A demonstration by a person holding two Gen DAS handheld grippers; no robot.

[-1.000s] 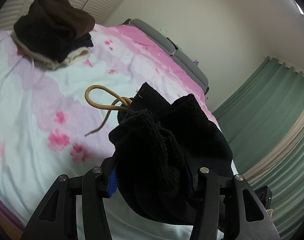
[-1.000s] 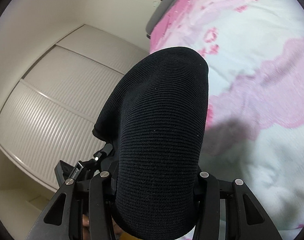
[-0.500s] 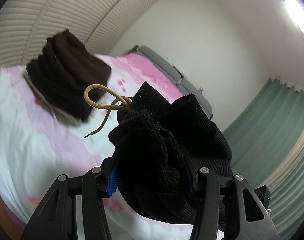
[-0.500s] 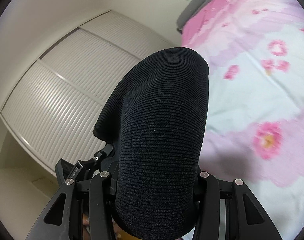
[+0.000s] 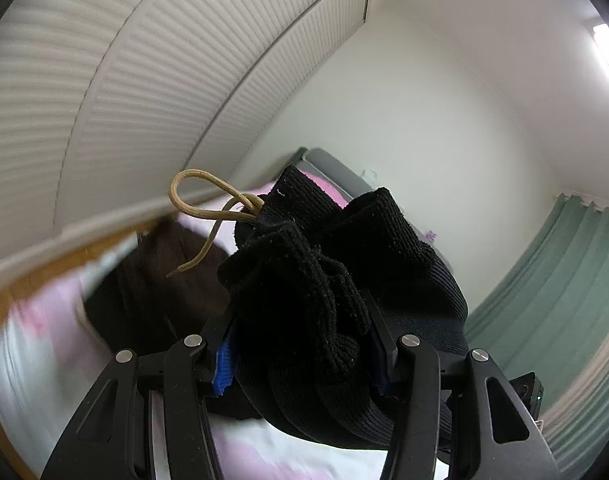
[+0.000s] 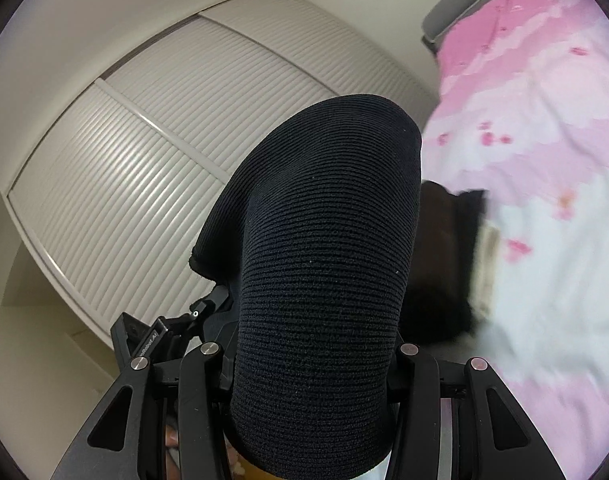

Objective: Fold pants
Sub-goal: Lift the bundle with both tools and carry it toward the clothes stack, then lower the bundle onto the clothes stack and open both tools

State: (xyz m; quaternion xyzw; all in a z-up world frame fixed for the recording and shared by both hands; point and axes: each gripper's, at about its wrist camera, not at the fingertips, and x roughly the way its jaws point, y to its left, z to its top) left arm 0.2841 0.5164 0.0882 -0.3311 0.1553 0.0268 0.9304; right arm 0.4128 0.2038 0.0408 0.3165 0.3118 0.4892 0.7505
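Black knit pants (image 5: 328,304) are bunched between the fingers of my left gripper (image 5: 300,352), which is shut on the waistband end; a tan drawstring (image 5: 208,208) loops out to the left. My right gripper (image 6: 316,364) is shut on another folded part of the same black pants (image 6: 328,264), which bulges up and hides its fingertips. Both grippers hold the pants in the air above the bed.
A stack of folded dark brown clothes (image 5: 156,292) lies on the pink floral bed sheet (image 6: 544,240); it also shows in the right wrist view (image 6: 440,264). White slatted wardrobe doors (image 5: 164,80) stand beside the bed. Green curtains (image 5: 564,300) hang at the right. A grey headboard (image 6: 460,4) is at the far end.
Both grippers have swung upward and toward the wardrobe with the pants still held. The dark folded stack now sits much closer, just behind the held pants.
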